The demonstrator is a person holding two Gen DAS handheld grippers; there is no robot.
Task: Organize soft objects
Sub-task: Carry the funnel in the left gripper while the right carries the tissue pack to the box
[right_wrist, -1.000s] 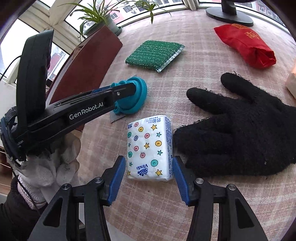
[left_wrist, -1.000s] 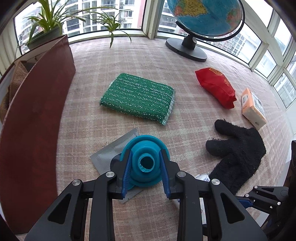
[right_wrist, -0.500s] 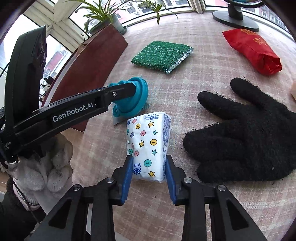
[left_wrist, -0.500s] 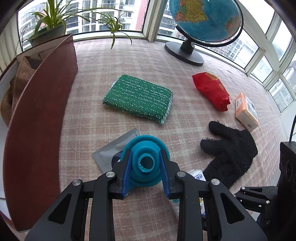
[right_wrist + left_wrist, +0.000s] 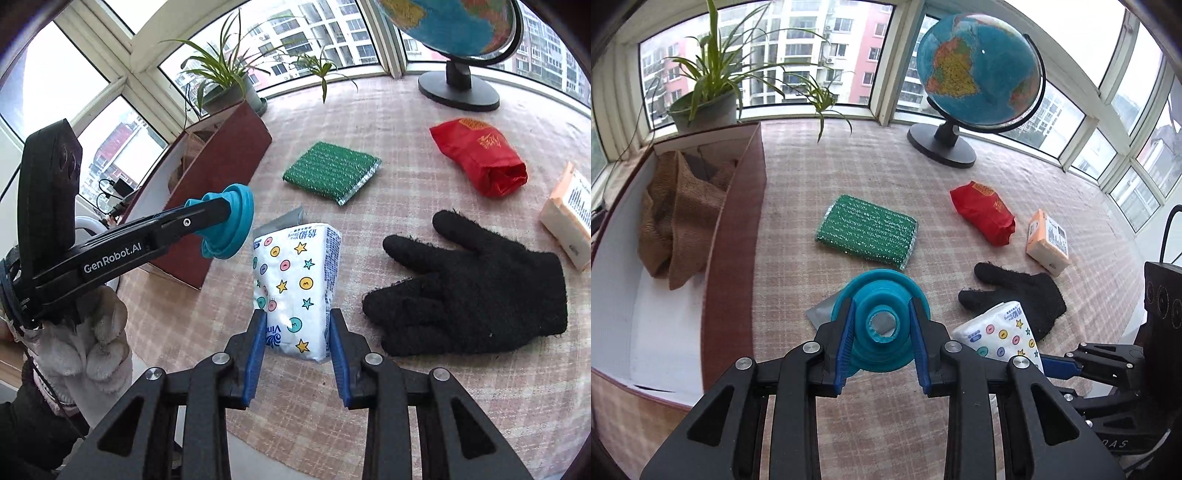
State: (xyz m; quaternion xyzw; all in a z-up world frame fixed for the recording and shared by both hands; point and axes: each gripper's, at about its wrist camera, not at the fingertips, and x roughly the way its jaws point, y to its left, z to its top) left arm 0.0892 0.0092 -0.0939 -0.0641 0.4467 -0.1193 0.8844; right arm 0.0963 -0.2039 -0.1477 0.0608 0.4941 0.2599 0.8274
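- Your left gripper [image 5: 882,332] is clenching the teal collapsible funnel [image 5: 881,325] between its blue pads, and the funnel is hanging clear of the checked tablecloth [image 5: 886,173].
- Your right gripper [image 5: 297,349] is squeezing the lower end of the white tissue pack [image 5: 295,284] printed with stars and dots; the pack is tilting up off the cloth.
- A grey foil sachet [image 5: 822,314] is lying on the cloth beneath the funnel.
- The black glove [image 5: 472,291] is lying flat just beside the tissue pack, on its right.
- The green scouring sponge [image 5: 866,230], red pouch [image 5: 984,212] and orange box [image 5: 1047,242] are sitting farther out on the cloth, well apart from both grippers.
- The brown-walled box [image 5: 735,240] at the left is holding a piece of burlap cloth [image 5: 676,221].
- Your gloved hand [image 5: 88,339] is gripping the left tool's handle.
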